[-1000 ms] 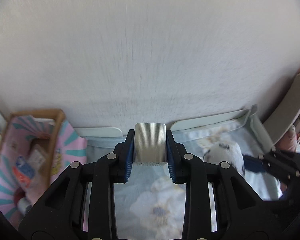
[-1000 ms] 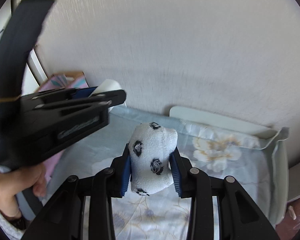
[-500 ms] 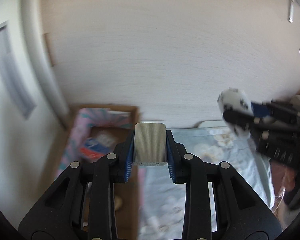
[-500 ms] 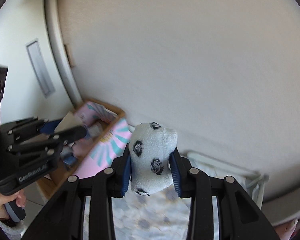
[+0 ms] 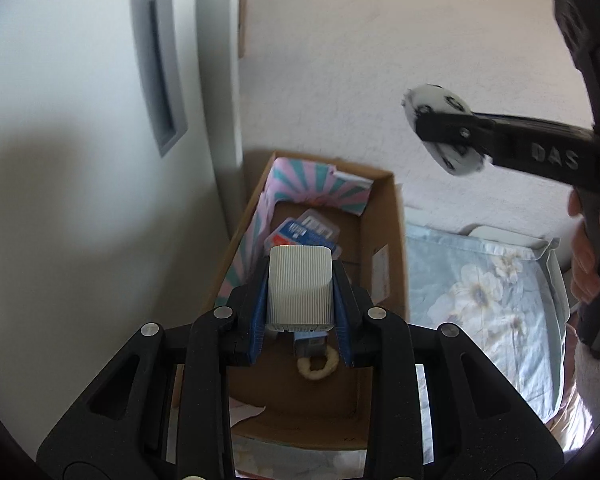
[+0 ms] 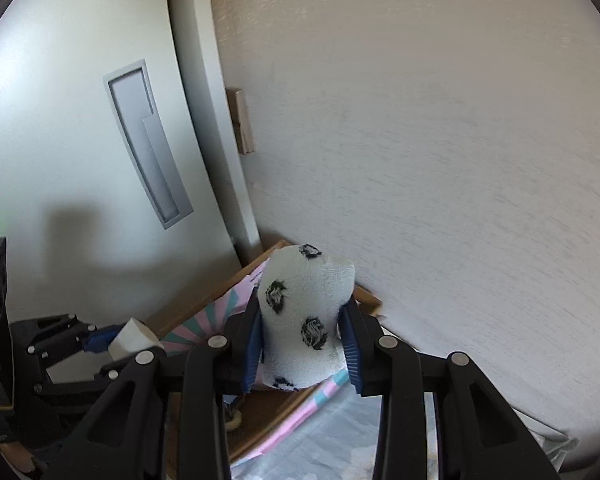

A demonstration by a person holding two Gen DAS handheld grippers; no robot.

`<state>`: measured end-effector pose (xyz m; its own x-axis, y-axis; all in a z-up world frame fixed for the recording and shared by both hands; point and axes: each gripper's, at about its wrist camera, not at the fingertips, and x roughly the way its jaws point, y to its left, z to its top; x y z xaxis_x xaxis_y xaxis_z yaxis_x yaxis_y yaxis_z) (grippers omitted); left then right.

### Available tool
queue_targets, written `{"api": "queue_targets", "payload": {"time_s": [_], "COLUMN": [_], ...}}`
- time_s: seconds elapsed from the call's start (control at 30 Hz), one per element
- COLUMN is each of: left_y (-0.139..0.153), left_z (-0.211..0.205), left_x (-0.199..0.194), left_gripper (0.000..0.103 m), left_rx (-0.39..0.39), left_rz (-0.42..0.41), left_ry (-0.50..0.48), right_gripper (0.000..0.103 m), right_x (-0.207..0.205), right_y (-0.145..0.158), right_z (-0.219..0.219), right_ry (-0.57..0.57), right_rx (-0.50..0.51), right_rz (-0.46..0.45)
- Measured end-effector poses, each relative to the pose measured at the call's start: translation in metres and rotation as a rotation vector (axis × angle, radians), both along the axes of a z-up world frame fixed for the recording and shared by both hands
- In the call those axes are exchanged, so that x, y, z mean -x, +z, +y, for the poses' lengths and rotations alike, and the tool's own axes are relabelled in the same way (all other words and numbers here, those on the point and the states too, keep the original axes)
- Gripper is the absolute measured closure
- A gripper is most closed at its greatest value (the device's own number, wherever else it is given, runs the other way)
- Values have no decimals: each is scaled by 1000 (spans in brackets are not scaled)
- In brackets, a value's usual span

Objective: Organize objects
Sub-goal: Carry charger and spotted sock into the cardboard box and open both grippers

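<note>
My left gripper [image 5: 300, 300] is shut on a white ribbed block [image 5: 300, 286] and holds it above an open cardboard box [image 5: 384, 240]. The box holds a blue and red packet [image 5: 296, 234], a beige ring [image 5: 316, 366] and pink and teal striped paper [image 5: 320, 190]. My right gripper [image 6: 306, 338] is shut on a white rolled sock with black spots [image 6: 304, 316], above the box's far corner [image 6: 366, 298]. In the left wrist view the right gripper and sock [image 5: 444, 134] hang high at the right. In the right wrist view the left gripper and block [image 6: 134, 338] show at lower left.
A white wall [image 5: 380, 60] stands behind the box and a white door with a recessed grey handle [image 6: 148, 144] to its left. A pale blue flowered bedsheet [image 5: 480, 292] lies to the right of the box. A person's hand [image 5: 588, 256] holds the right gripper.
Both grippers have swung left from over the bedsheet to the cardboard box. The left one now holds the block over the box's inside; the right one has risen with the sock.
</note>
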<state>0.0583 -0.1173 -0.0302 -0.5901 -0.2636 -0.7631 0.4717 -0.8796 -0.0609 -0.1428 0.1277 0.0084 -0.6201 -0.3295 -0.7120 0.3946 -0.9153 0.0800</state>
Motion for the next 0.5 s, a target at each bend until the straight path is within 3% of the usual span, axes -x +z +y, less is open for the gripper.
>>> {"api": "queue_targets", "payload": {"time_s": [0.17,0.5], "left_y": [-27,-89], "left_z": [-6,-10], "left_x": [1,7], "left_gripper": [77,77], "left_rx": [-53,-158], "left_rz": [-20,-112], "left_ry": [10,-9], "right_gripper": [71,71], "right_x": [25,74], "right_y": [-27,-110], "right_z": [-13,-17], "right_ry": [24,4], "right_rx": [-38,-71], "right_rz": [-69,-290]}}
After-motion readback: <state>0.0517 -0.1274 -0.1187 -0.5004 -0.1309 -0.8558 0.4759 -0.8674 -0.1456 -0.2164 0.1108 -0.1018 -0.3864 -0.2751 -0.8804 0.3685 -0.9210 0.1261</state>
